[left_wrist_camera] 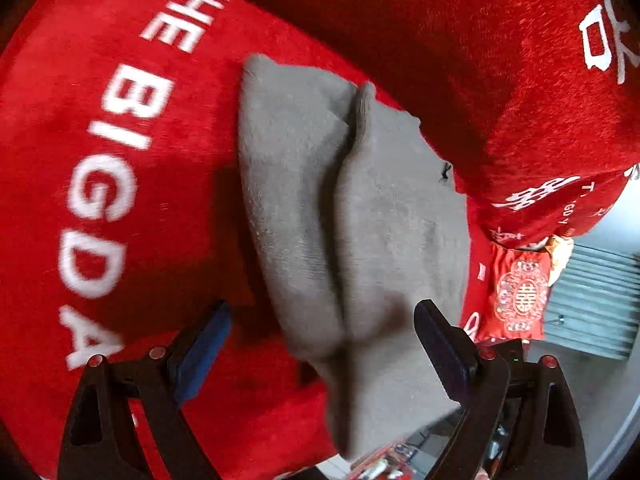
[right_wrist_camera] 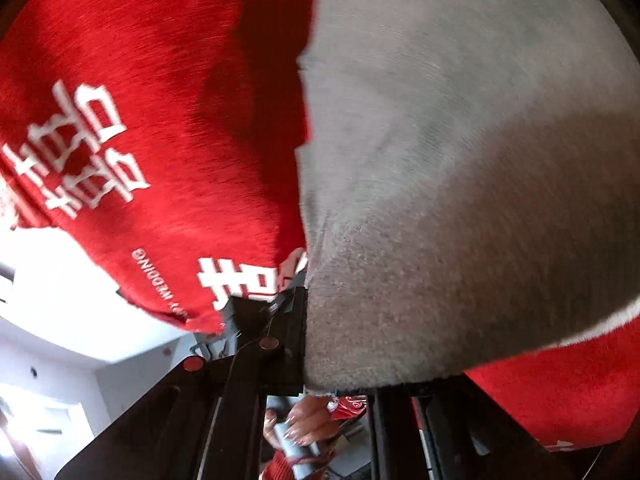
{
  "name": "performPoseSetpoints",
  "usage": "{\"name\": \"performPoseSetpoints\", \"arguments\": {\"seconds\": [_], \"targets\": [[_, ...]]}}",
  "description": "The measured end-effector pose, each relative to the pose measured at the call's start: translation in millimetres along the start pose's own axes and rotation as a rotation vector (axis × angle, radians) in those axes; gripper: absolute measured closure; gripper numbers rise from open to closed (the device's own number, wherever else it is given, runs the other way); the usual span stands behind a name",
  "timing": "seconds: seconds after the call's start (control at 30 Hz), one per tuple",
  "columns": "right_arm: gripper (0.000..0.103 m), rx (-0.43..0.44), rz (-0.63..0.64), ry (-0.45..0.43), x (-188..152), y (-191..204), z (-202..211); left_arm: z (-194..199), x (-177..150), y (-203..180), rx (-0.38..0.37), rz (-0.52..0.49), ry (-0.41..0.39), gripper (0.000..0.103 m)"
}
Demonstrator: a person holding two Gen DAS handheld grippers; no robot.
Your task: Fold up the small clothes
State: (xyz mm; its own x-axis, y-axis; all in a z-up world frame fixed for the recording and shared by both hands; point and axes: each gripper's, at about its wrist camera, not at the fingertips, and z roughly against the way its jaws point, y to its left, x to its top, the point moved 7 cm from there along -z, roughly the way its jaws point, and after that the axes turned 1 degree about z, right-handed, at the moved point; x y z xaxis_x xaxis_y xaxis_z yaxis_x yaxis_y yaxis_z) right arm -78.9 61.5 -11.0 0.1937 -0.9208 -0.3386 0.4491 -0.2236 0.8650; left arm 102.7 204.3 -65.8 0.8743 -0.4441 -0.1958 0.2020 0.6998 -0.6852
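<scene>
Left wrist view: the grey garment (left_wrist_camera: pixel 360 216) is lying folded on a red plush blanket (left_wrist_camera: pixel 120 220) with big white letters; its near end sits right between the left gripper (left_wrist_camera: pixel 322 344) fingers, which are spread wide apart, the blue-padded one (left_wrist_camera: pixel 200 352) off to the side on the blanket and the black one (left_wrist_camera: pixel 440 344) over the cloth's edge; can't tell if either pad actually touches the fabric. You also get a red pillow (left_wrist_camera: pixel 560 120) with white characters behind, a red patterned packet (left_wrist_camera: pixel 520 296), and grey slatted panelling (left_wrist_camera: pixel 592 304) past it.

Right wrist view: way closer; the right gripper (right_wrist_camera: pixel 306 340) is pinched tight on the garment's (right_wrist_camera: pixel 460 160) edge, cloth filling most of the frame; only here you see a hand (right_wrist_camera: pixel 308 424) below, plus bright white walls (right_wrist_camera: pixel 60 300) at the left.
</scene>
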Motion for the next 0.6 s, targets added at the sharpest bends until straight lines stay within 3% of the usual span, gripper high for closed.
{"name": "performPoseSetpoints", "arguments": {"seconds": [0.2,0.3,0.37,0.4,0.47,0.53,0.6], "targets": [[0.095,-0.055,0.049,0.05,-4.9,0.1,-6.5,-22.2,17.0,-35.3,-0.095,-0.025,0.018,0.01],[0.095,-0.106,0.052,0.087,-12.2,-12.9,-9.7,-41.6,25.3,-61.6,-0.065,-0.095,0.029,0.01],[0.094,-0.149,0.048,0.126,-18.9,-24.0,-12.7,-53.4,27.0,-65.6,-0.006,-0.128,0.031,0.01],[0.091,-0.174,0.04,0.154,-21.6,-30.4,-12.8,-58.9,26.6,-64.8,0.032,-0.14,0.038,0.012],[0.089,-0.275,0.053,0.201,-24.2,-42.6,-8.4,-66.0,25.8,-60.7,0.086,-0.151,0.05,0.026],[0.08,-0.378,0.099,0.247,-23.5,-47.3,-0.5,-68.1,25.4,-58.9,0.096,-0.152,0.046,0.026],[0.063,-0.429,0.157,0.258,-16.5,-41.5,11.6,-67.3,24.1,-58.7,0.107,-0.156,0.047,0.026]]}}
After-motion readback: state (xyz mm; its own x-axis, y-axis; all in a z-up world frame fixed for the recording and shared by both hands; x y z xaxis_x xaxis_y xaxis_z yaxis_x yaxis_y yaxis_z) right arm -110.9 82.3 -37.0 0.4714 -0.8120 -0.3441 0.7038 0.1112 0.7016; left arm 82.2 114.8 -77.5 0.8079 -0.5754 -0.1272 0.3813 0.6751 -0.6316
